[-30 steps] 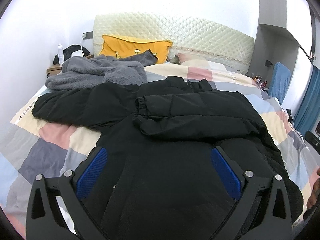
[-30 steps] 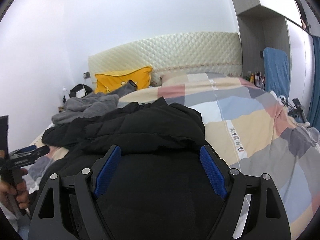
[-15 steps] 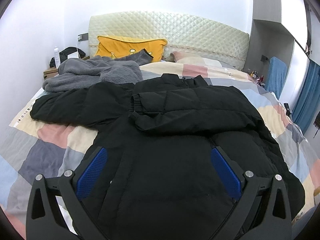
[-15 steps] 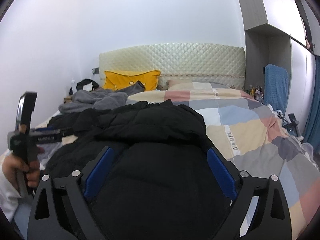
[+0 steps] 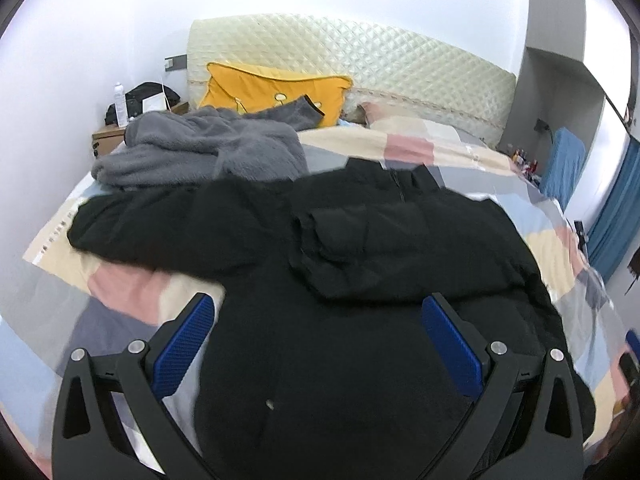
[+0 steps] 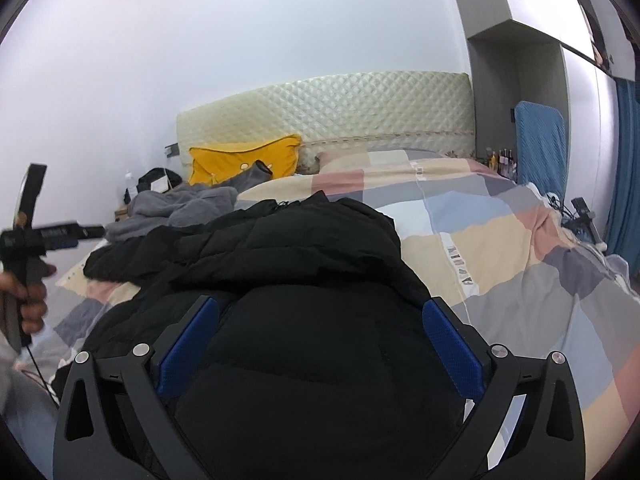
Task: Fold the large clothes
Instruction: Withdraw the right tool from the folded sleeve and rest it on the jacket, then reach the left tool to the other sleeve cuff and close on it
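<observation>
A large black puffer jacket [image 5: 360, 360] lies spread on the bed, collar toward the headboard. One sleeve [image 5: 384, 256] is folded across its chest; the other sleeve [image 5: 168, 232] stretches out to the left. My left gripper [image 5: 318, 344] hovers open over the jacket's lower body, with nothing pinched. In the right wrist view the jacket [image 6: 320, 264] bulges up between the fingers of my right gripper [image 6: 320, 340]. Its jaws are opening wide and the pads [image 6: 452, 344] do not press on the cloth. A hand holds the left gripper [image 6: 86, 232] at the far left.
A grey fleece garment [image 5: 200, 152] and a yellow pillow [image 5: 272, 88] lie near the quilted headboard [image 5: 360, 56]. The patchwork duvet [image 6: 500, 240] spreads bare to the right. A nightstand [image 5: 108, 136] stands at the left, a blue-draped object [image 6: 540, 140] and curtain at the right.
The right gripper's jaws have spread wider over the jacket. In the right wrist view the hand with the left gripper has risen. The jacket keeps its shape.
</observation>
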Available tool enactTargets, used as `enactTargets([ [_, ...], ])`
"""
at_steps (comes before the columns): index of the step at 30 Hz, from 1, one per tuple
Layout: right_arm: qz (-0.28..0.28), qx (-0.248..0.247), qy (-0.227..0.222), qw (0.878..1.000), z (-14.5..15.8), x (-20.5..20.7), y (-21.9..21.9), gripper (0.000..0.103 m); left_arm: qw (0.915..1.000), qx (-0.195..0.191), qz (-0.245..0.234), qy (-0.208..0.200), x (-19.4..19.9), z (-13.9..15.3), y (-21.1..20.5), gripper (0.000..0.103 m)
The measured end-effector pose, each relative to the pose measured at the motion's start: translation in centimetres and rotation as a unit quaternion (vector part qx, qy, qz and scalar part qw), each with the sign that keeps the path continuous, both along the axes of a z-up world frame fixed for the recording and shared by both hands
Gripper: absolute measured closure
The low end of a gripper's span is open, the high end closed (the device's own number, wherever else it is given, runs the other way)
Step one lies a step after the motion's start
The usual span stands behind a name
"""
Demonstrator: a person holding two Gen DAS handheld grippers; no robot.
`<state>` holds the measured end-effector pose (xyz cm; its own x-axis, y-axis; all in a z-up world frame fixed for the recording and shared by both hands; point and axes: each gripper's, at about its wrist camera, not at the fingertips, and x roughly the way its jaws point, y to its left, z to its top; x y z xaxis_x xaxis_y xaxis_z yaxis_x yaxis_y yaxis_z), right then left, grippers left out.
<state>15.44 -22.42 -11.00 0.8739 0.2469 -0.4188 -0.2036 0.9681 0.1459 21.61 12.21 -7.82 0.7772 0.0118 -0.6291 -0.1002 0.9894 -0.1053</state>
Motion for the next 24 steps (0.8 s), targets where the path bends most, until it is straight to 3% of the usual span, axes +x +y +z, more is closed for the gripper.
enactTargets([
  [9,-0.006,0.005,0.001,1.000,-0.3,0.3,-0.3,0.000,0.9991,-0.002,0.043,-0.004,4.6,6.5,8.3,0.000],
  [13,-0.007,0.005,0.003,1.000,-0.5,0.7,-0.2,0.000,0.9966,-0.012,0.081,0.001,6.5,7.3,13.1,0.000],
  [18,-0.011,0.003,0.004,1.000,-0.7,1.0,-0.2,0.000,0.9918,-0.011,0.124,0.028,8.7,5.1,19.8,0.000],
  [22,-0.020,-0.012,0.015,1.000,-1.2,1.8,0.5,0.000,0.9803,-0.089,0.169,0.051,9.5,1.2,26.3,0.000],
  [24,-0.022,-0.012,0.022,0.999,-1.4,2.0,1.0,0.000,0.9692,-0.144,0.191,0.056,9.8,-1.5,29.9,0.000],
])
